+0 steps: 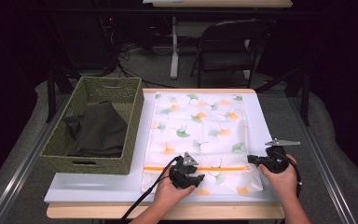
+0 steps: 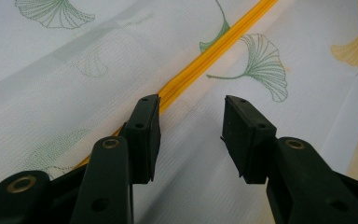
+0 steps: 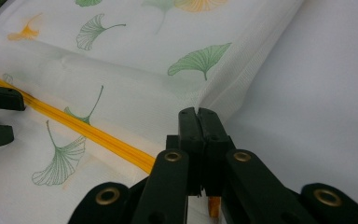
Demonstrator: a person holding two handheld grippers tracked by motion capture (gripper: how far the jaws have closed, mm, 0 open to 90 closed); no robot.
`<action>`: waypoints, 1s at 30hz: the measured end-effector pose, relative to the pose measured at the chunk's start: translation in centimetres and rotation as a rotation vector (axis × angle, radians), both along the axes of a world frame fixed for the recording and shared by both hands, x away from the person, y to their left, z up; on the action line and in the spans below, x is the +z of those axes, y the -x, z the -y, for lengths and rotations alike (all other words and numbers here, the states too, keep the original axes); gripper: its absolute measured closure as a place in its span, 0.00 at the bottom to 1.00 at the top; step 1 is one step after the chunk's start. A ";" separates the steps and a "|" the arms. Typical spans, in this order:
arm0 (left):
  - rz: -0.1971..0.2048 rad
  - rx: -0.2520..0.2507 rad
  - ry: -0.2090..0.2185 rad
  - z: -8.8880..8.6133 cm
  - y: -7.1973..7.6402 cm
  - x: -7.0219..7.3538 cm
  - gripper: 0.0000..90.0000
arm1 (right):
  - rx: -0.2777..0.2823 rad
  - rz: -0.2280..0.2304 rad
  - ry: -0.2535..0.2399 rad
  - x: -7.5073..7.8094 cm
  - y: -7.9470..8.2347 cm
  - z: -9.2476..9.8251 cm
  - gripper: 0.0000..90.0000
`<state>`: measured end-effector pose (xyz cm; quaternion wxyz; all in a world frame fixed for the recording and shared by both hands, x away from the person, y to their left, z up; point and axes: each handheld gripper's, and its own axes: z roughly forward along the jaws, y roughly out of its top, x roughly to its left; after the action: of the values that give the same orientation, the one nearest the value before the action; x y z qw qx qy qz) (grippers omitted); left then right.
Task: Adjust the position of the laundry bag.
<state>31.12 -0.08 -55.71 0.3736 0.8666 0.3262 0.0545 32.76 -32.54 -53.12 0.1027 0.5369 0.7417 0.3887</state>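
A white mesh bag (image 1: 200, 126) printed with green and orange ginkgo leaves lies flat on the white mat. An orange zipper (image 1: 223, 168) runs across its near end. My left gripper (image 1: 199, 179) rests on the bag at the zipper's middle. Its jaws (image 2: 191, 116) stand open, one pad (image 2: 144, 126) on the zipper (image 2: 214, 49), with flat fabric between them. My right gripper (image 1: 250, 159) sits at the zipper's right end, by the bag's edge. Its jaws (image 3: 198, 114) are pressed together, an orange tab (image 3: 213, 205) shows between them, and the zipper (image 3: 107, 140) runs under them.
A green woven basket (image 1: 135, 121) holding a dark folded cloth (image 1: 100, 128) stands left of the bag. The white mat (image 1: 98, 186) covers the wooden table. A black folding chair (image 1: 228, 46) stands beyond the table's far edge.
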 end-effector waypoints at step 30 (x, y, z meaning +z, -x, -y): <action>-0.018 0.016 0.020 0.0 0.0 0.0 0.62 | 0.103 0.089 -0.139 4.0 -0.3 -0.7 1.00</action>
<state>31.14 -0.03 -55.74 0.3789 0.8606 0.3370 0.0465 33.04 -31.80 -49.13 0.0778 0.4861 0.7341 0.4676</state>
